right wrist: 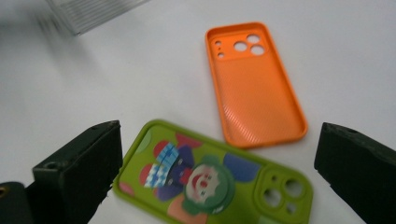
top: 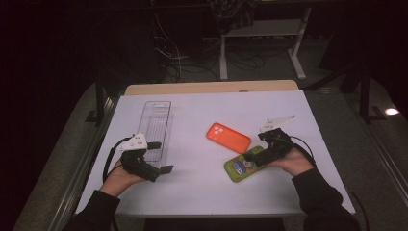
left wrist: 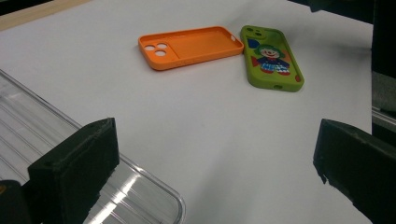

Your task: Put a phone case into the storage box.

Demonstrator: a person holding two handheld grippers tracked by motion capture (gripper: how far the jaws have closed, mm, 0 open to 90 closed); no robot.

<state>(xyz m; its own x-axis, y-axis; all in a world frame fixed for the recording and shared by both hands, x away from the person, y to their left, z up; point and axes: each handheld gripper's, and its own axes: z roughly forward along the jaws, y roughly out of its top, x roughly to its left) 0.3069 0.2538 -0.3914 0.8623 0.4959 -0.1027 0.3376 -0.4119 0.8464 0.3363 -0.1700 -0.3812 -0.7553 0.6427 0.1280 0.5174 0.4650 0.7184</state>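
We've got the right gripper (top: 256, 155) spread wide right over the green case (right wrist: 210, 179), near the surface's right edge. It lies flat, touching the orange case (right wrist: 254, 84), so we could nudge both. Left gripper (top: 162, 157) sits wide by the clear tray (top: 156, 126).

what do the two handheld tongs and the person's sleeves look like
Both tongs, left and right, are black with blocky black jaws, each topped by a pale three-cornered plate and trailing a black cable. The person wears dark long sleeves.
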